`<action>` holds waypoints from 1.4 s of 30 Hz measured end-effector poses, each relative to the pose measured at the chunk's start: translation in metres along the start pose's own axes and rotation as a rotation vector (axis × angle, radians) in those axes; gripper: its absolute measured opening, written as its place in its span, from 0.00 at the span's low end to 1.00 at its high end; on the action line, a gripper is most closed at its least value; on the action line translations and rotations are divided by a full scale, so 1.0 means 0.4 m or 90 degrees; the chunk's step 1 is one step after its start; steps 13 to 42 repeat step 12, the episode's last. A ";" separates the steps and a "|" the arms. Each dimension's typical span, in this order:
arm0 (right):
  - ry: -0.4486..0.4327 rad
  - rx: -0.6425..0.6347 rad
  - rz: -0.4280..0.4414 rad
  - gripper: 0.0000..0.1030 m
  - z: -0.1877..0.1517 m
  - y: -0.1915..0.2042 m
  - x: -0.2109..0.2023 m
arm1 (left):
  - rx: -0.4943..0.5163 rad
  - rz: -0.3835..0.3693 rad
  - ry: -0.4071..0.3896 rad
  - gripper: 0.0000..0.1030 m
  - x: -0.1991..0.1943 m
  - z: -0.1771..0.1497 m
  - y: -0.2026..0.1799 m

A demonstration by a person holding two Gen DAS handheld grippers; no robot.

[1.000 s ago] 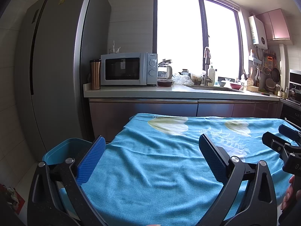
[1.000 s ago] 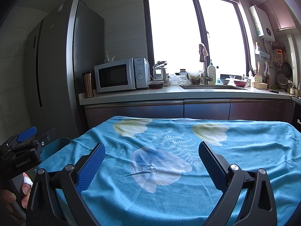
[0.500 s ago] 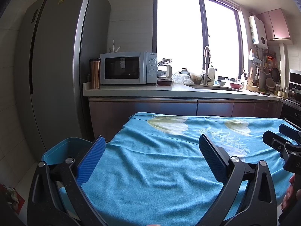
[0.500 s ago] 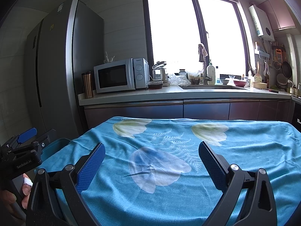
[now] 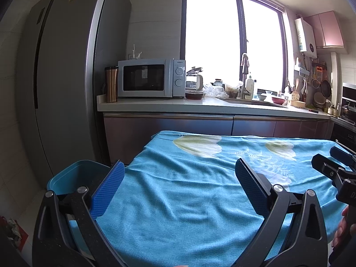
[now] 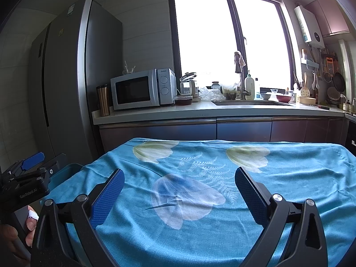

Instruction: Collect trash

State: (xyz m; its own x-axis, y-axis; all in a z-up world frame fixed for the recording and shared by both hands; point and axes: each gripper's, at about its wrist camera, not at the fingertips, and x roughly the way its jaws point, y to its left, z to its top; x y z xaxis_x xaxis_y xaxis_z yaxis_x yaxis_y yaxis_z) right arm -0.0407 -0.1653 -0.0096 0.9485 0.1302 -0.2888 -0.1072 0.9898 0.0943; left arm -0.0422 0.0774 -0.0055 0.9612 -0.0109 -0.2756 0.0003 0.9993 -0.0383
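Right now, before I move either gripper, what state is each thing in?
left gripper: jaws wide open, holding nothing, over the cloth
right gripper: jaws wide open, holding nothing
blue bin: open-topped, beside the table's left edge; contents not visible
tablecloth: spread flat, lightly wrinkled, no trash visible on it
microwave: door shut

Your left claw (image 5: 179, 185) and right claw (image 6: 179, 189) were black-framed, with blue textured pads (image 5: 108, 190), silver screws and "GenRobot.AI" lettering.
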 end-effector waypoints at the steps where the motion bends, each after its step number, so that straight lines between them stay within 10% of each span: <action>1: 0.000 0.000 0.000 0.93 0.000 -0.001 0.001 | 0.001 -0.001 0.001 0.95 0.001 0.001 -0.001; 12: 0.053 0.006 -0.025 0.93 -0.006 -0.069 0.045 | 0.016 -0.026 0.172 0.95 0.193 -0.001 -0.022; 42: 0.053 0.006 -0.025 0.93 -0.006 -0.069 0.045 | 0.016 -0.026 0.172 0.95 0.193 -0.001 -0.022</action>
